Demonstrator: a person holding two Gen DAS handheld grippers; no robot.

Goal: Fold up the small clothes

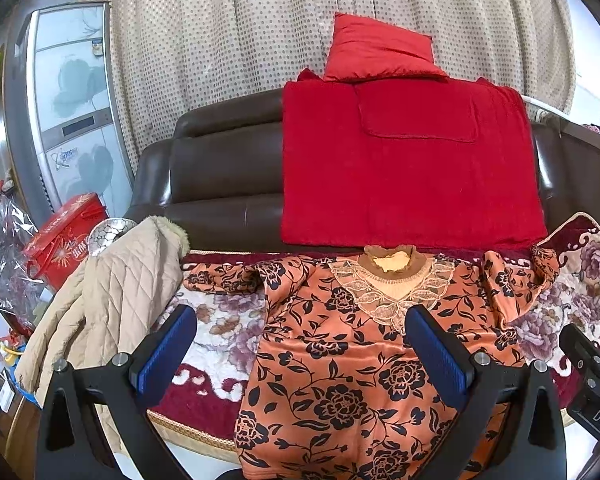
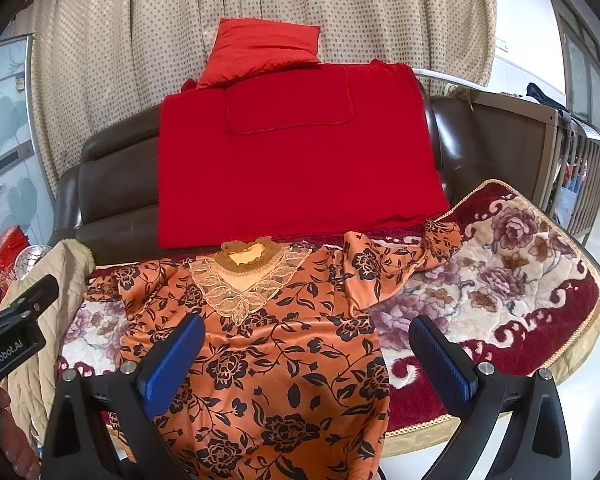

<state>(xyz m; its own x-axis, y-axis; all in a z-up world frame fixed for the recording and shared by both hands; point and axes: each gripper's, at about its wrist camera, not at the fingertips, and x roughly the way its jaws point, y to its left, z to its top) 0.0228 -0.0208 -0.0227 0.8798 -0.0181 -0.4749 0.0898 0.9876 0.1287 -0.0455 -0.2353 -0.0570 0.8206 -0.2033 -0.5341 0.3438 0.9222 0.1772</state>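
Currently the orange black-flowered satin blouse (image 1: 340,360) lies flat, lace collar toward the sofa back, on the floral plush seat cover (image 2: 500,280); left gripper (image 1: 300,352) and right gripper (image 2: 308,356) hover spread above it.

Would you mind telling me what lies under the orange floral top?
The orange floral top lies on a floral blanket. Whatever is beneath the blanket is covered.

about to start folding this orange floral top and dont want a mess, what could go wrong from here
1. The orange floral top hangs over the front edge of the floral blanket; a pull toward you might slide it off.
2. Its right sleeve lies bunched and twisted, so folding it as is may trap wrinkles.
3. The beige quilted jacket sits close to the left sleeve; the left gripper could snag it.
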